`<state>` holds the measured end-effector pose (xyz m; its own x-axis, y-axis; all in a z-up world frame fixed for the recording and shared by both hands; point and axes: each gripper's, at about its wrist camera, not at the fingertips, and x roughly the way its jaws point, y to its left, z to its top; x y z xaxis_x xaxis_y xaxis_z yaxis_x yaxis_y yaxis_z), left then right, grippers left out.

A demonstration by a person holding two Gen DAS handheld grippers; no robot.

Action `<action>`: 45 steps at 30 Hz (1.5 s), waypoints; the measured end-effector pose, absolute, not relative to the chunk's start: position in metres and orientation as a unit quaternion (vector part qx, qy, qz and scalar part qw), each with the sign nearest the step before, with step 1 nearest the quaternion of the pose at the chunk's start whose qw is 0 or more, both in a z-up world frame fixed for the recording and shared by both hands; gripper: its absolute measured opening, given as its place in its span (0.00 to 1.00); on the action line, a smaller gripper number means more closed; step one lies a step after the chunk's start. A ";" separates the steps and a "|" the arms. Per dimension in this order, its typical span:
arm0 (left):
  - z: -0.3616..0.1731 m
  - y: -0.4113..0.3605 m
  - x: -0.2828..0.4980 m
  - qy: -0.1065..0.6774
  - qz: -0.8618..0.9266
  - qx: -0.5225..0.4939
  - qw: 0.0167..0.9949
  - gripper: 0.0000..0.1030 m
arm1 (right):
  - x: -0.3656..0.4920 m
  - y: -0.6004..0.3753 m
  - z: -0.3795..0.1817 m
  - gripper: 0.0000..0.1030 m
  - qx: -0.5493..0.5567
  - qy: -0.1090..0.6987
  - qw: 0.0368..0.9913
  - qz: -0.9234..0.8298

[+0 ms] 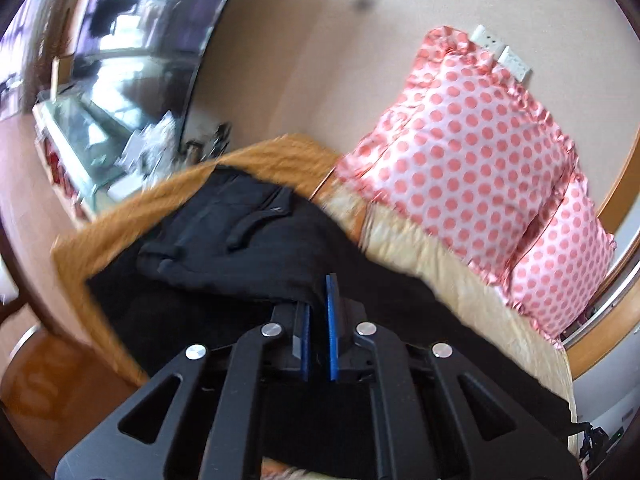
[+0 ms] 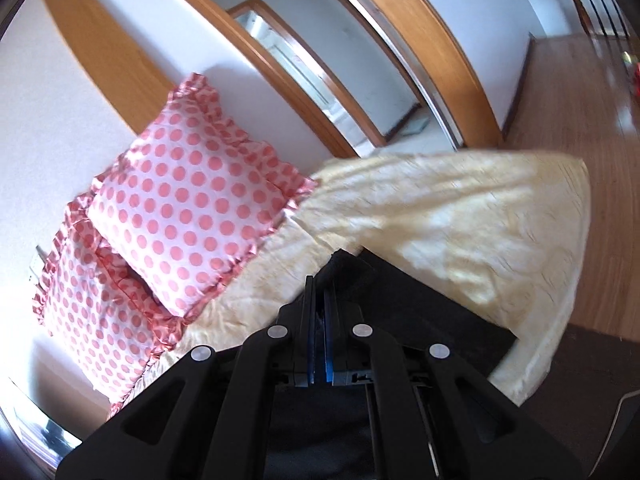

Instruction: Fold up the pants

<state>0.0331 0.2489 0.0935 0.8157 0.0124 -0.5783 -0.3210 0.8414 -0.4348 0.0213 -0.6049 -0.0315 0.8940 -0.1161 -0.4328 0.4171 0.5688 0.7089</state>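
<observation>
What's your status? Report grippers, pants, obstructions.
Left gripper shut on black pants. Right gripper shut on pants too. Polka-dot pillows beside pants, nothing blocking.

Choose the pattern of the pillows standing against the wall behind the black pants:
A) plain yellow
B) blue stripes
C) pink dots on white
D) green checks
C: the pillows leaning on the wall beyond the black pants are white with pink dots and a pink ruffled edge.
</observation>
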 end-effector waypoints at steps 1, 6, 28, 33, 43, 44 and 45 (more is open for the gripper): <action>0.082 0.250 0.024 0.295 0.097 -0.274 0.910 0.06 | 0.020 -0.606 -0.036 0.03 0.443 0.175 0.865 -0.156; 0.036 0.254 0.001 0.308 0.116 -0.291 0.898 0.08 | 0.013 -0.608 -0.051 0.03 0.457 0.187 0.853 -0.167; 0.019 0.326 0.018 0.295 0.044 -0.562 0.772 0.57 | 0.016 -0.611 -0.047 0.03 0.456 0.188 0.853 -0.170; 0.016 0.347 0.024 0.265 0.078 -0.584 0.764 0.52 | 0.016 -0.610 -0.048 0.03 0.457 0.186 0.854 -0.167; 0.038 0.339 -0.011 0.241 0.142 -0.479 0.832 0.10 | 0.018 -0.609 -0.049 0.03 0.454 0.187 0.856 -0.164; 0.039 0.336 -0.017 0.241 0.150 -0.467 0.837 0.10 | 0.018 -0.609 -0.048 0.03 0.452 0.186 0.857 -0.164; 0.038 0.335 -0.020 0.243 0.156 -0.458 0.841 0.10 | 0.018 -0.609 -0.048 0.03 0.451 0.184 0.858 -0.164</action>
